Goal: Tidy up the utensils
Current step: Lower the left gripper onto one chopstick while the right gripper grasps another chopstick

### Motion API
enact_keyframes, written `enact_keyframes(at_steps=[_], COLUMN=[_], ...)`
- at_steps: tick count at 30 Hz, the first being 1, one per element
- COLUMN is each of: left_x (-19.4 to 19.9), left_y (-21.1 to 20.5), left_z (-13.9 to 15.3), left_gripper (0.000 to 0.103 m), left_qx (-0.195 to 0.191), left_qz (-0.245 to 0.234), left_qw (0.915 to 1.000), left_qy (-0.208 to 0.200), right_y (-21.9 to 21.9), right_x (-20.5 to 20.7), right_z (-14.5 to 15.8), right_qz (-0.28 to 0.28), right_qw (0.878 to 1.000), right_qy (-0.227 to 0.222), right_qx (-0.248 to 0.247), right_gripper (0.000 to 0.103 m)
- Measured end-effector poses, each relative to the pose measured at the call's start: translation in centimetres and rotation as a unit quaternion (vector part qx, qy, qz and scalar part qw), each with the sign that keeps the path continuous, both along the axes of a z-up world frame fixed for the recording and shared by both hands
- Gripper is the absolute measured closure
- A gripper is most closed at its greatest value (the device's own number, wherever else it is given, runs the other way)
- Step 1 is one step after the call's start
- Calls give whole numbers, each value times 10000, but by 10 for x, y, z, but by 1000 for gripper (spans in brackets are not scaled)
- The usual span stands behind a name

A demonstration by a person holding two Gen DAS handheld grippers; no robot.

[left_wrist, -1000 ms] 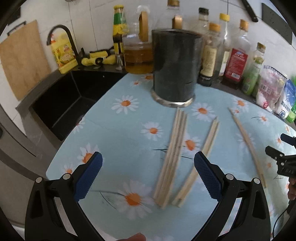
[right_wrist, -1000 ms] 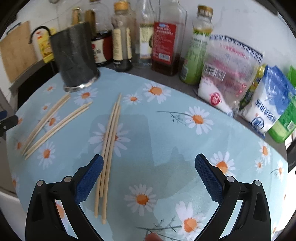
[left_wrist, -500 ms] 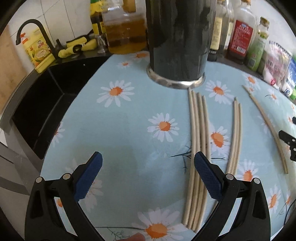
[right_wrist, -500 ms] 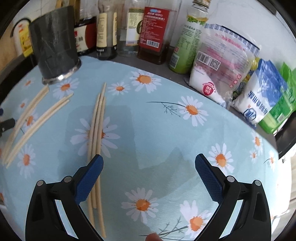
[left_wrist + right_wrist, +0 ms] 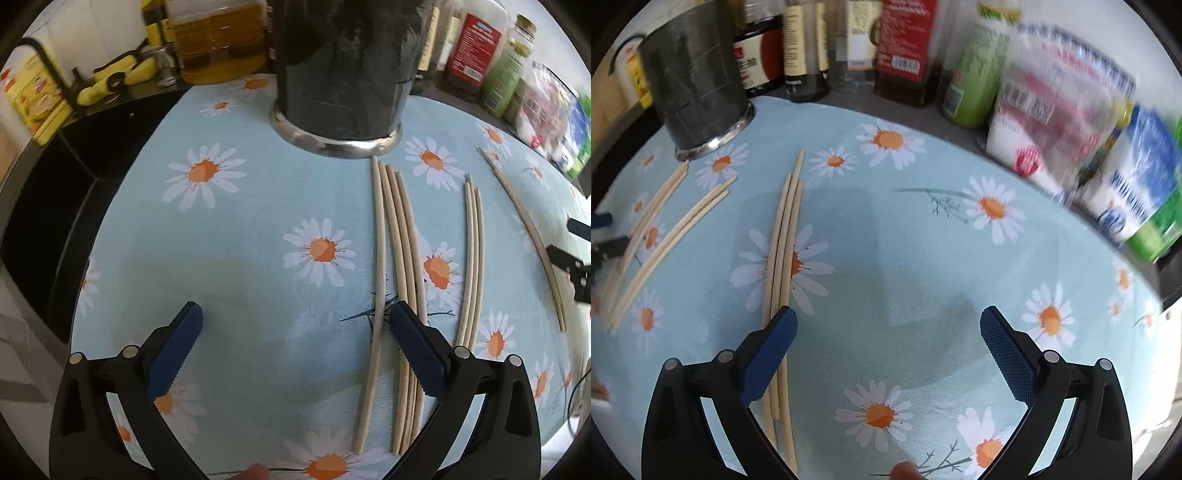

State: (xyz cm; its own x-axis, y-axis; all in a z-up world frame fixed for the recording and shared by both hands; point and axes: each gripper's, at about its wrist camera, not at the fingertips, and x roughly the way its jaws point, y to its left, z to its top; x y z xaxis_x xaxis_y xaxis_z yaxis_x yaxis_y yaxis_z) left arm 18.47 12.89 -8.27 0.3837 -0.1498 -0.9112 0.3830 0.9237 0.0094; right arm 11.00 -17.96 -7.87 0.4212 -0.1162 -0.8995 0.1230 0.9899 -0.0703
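Both hand-held grippers, left [image 5: 291, 350] and right [image 5: 884, 352], are held open and empty, while all chopsticks [image 5: 397, 280] are left on the desk [image 5: 240, 221], none gathered into the holder [image 5: 340, 74] at 12 o'clock.

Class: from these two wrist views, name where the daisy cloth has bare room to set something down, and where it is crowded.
Bare: left of the chopstick bundle, toward the sink; also between the three chopsticks and the bags. Crowded: the back row of bottles around the holder.
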Motion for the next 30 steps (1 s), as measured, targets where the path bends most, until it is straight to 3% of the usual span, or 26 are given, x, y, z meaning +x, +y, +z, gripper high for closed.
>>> enact_keyframes(at_steps=[2,10,14,16,20,22,25,27,30], left_x=[-4,-6,1,5,11,14,17,17,16], left_y=[0,0,0,-1,-3,-4,-7,-8,-9], left_z=[-2,-3,-3,-3,-2,-2,-1,1,7], left_gripper=[4,4,4,4,4,5,8,14,37], left_qx=[-46,-60,-19,21,85,106,128,112,33], left_qz=[-90,-182,-340,-441,-744,-879,-1127,-1386,-1643], left_qw=[9999,9997,9994,9990,9971,9959,9934,9902,9864], left_qy=[-117,-150,-38,44,144,171,182,161,98], right_y=[-11,-13,-22,-21,-9,-4,13,19,15], right_x=[2,6,7,11,18,20,23,25,26], right_z=[-4,-2,8,12,13,12,9,8,10], right_qz=[-147,-135,-11,39,88,90,53,-87,-308], right_qw=[9991,9988,9933,9926,9977,9968,9986,9983,9964], right_qy=[94,240,174,244,324,423,510,573,676], right_qx=[394,401,1143,1186,590,675,153,36,410], right_gripper=[7,7,9,9,28,30,30,32,60])
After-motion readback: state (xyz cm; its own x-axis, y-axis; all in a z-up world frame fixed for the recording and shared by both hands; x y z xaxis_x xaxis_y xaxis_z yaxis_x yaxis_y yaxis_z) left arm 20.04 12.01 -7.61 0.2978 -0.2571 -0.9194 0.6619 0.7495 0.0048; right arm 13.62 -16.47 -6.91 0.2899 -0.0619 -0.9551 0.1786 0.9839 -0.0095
